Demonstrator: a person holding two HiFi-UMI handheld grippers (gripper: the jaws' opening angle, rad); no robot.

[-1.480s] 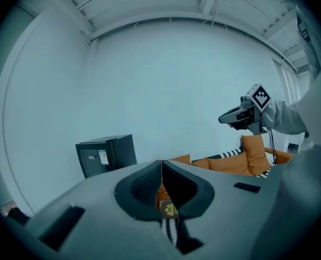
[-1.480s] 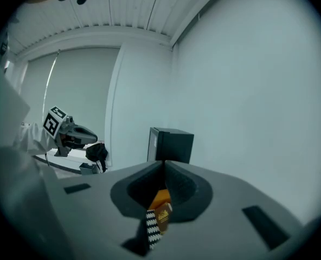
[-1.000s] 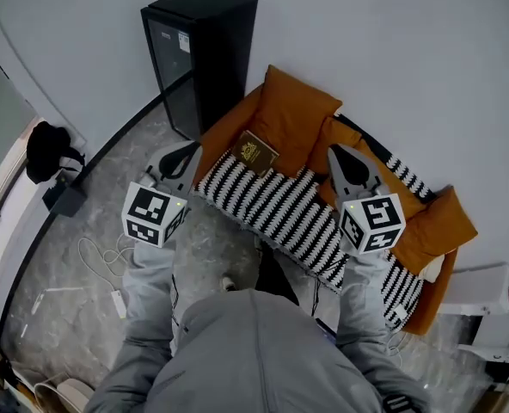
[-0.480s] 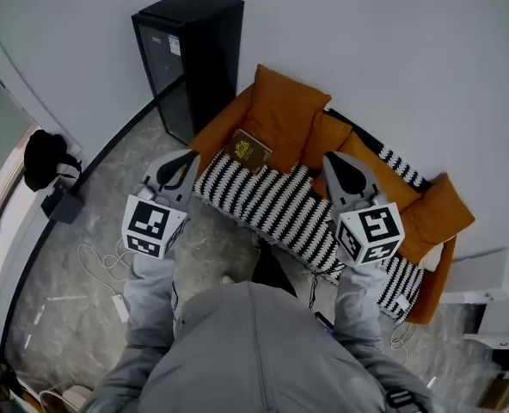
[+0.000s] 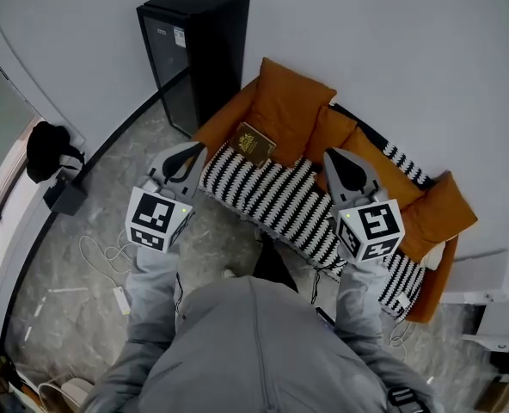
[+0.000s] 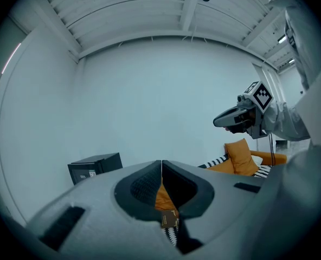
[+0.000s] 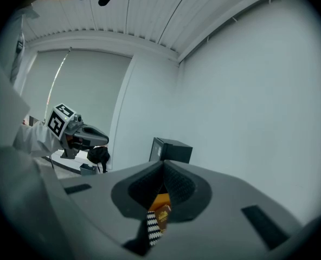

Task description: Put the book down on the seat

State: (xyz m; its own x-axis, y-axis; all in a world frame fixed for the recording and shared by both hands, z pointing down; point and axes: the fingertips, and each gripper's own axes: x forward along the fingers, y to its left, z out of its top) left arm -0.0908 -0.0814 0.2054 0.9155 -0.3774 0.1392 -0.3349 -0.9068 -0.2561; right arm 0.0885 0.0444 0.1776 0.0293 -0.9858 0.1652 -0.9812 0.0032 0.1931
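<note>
A brown book (image 5: 254, 144) with a gold emblem lies flat on the left end of the orange sofa's seat (image 5: 223, 120), beside the striped blanket (image 5: 280, 200) and in front of an orange cushion (image 5: 293, 110). My left gripper (image 5: 190, 151) hovers short of the sofa's left end, shut and empty. My right gripper (image 5: 333, 158) hangs over the middle of the sofa, shut and empty. In the left gripper view the book (image 6: 168, 218) shows below the closed left gripper (image 6: 161, 169). The right gripper view shows the book (image 7: 161, 216) under the closed right gripper (image 7: 163, 169).
A tall black cabinet (image 5: 194, 50) stands against the wall left of the sofa. A black bag (image 5: 48, 149) and white cables (image 5: 100, 256) lie on the stone floor at left. A white rack (image 5: 495, 308) stands at the right edge.
The head view has shifted slightly. Both grippers stay shut and back from the sofa, and the book lies where it was.
</note>
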